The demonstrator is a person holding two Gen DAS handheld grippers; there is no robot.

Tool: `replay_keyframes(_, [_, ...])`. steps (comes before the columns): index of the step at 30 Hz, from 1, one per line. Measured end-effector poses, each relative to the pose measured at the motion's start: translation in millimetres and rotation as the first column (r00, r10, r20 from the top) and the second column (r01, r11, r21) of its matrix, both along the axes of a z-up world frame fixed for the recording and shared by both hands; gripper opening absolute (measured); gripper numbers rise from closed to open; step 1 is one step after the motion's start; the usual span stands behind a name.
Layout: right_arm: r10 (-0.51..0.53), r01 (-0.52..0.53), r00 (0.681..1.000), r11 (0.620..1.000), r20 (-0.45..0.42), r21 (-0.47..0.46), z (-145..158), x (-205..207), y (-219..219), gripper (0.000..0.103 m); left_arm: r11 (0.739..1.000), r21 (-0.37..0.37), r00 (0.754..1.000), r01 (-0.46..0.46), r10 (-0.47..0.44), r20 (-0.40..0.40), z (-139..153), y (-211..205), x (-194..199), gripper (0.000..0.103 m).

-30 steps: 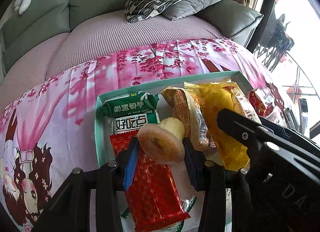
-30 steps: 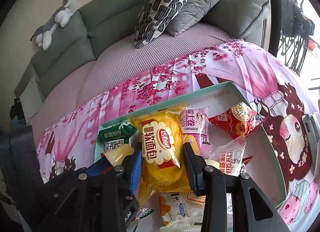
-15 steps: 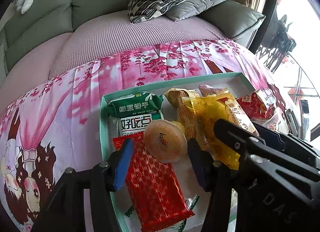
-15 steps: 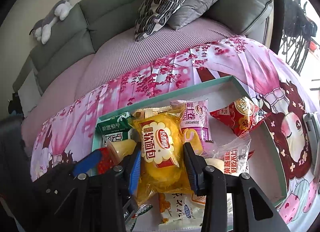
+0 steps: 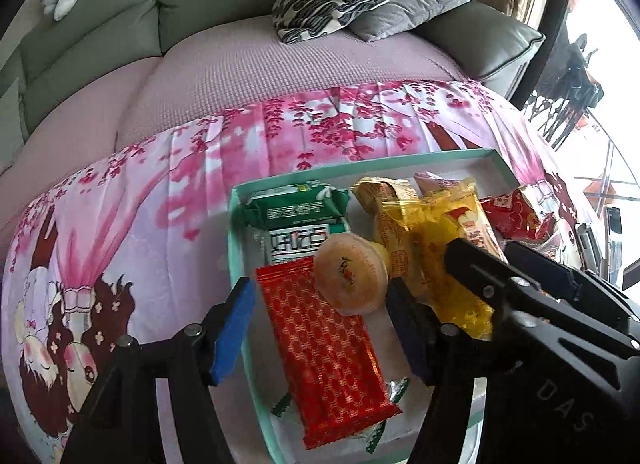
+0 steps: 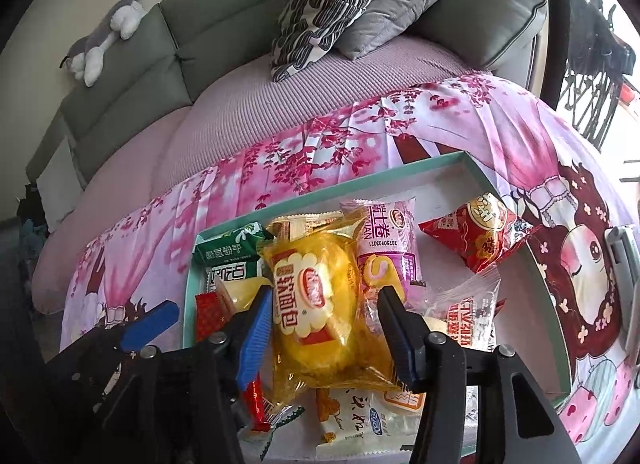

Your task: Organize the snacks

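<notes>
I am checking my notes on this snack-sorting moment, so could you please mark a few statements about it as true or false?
1. The left gripper is clamped on the jelly cup. False: its jaws stand open, the cup lies in the tray.
2. The right gripper is shut on the yellow bread pack. True.
3. The green biscuit pack lies on the sofa. False: it is in the tray.
4. The jelly cup rests partly on the red wafer pack. True.
</notes>
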State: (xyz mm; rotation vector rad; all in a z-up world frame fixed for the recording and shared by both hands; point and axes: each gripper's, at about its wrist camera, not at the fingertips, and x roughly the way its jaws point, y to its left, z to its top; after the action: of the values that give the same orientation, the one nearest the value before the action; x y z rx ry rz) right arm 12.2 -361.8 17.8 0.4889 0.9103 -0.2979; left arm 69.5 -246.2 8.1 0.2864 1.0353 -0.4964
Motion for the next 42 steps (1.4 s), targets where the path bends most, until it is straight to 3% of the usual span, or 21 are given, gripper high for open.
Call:
replay_keyframes(12, [-0.011, 0.011, 1.0, 1.0, 0.028, -0.011, 11, -8, -2, 0.058, 0.998, -0.012, 0.998, -0.063, 0.063, -0.006, 14, 26, 12, 0.069])
replay_keyframes(16, [-0.009, 0.01, 1.0, 1.0, 0.021, -0.013, 10, -9, -2, 0.058, 0.992, -0.012, 0.992, -0.123, 0.123, -0.013, 15, 38, 20, 0.069])
replay_keyframes(17, [-0.008, 0.008, 1.0, 1.0, 0.017, -0.013, 9, -8, -1, 0.058, 0.988, -0.007, 0.988, -0.153, 0.153, -0.007, 15, 42, 23, 0.07])
replay_keyframes(18, [-0.005, 0.006, 1.0, 1.0, 0.015, -0.011, 9, -8, -1, 0.058, 0.985, -0.002, 0.985, -0.172, 0.172, -0.001, 14, 45, 25, 0.079])
replay_keyframes(20, [0.0, 0.0, 1.0, 1.0, 0.012, -0.01, 7, -7, 0, 0.065, 0.976, 0.01, 0.976, -0.217, 0.216, 0.013, 13, 52, 29, 0.093])
replay_keyframes(24, [0.006, -0.006, 1.0, 1.0, 0.015, -0.027, 6, -5, 2, 0.075, 0.949, 0.027, 0.949, -0.314, 0.314, 0.021, 8, 69, 39, 0.094])
replay_keyframes(26, [0.009, -0.008, 1.0, 0.999, 0.02, -0.036, 7, -5, 4, 0.086, 0.937, 0.027, 0.937, -0.348, 0.348, 0.02, 6, 75, 42, 0.094])
replay_keyframes(27, [0.012, -0.011, 1.0, 0.999, 0.024, -0.041, 7, -5, 4, 0.088, 0.93, 0.027, 0.93, -0.367, 0.366, 0.02, 5, 79, 43, 0.094])
replay_keyframes(32, [0.022, -0.02, 0.999, 0.998, 0.038, -0.052, 9, -4, 7, 0.103, 0.918, 0.032, 0.919, -0.395, 0.394, 0.024, 4, 87, 45, 0.095])
replay_keyframes(42, [0.04, -0.037, 0.999, 0.996, 0.032, -0.077, 9, -6, 15, 0.103, 0.923, 0.033, 0.924, -0.382, 0.382, 0.018, 3, 88, 39, 0.095])
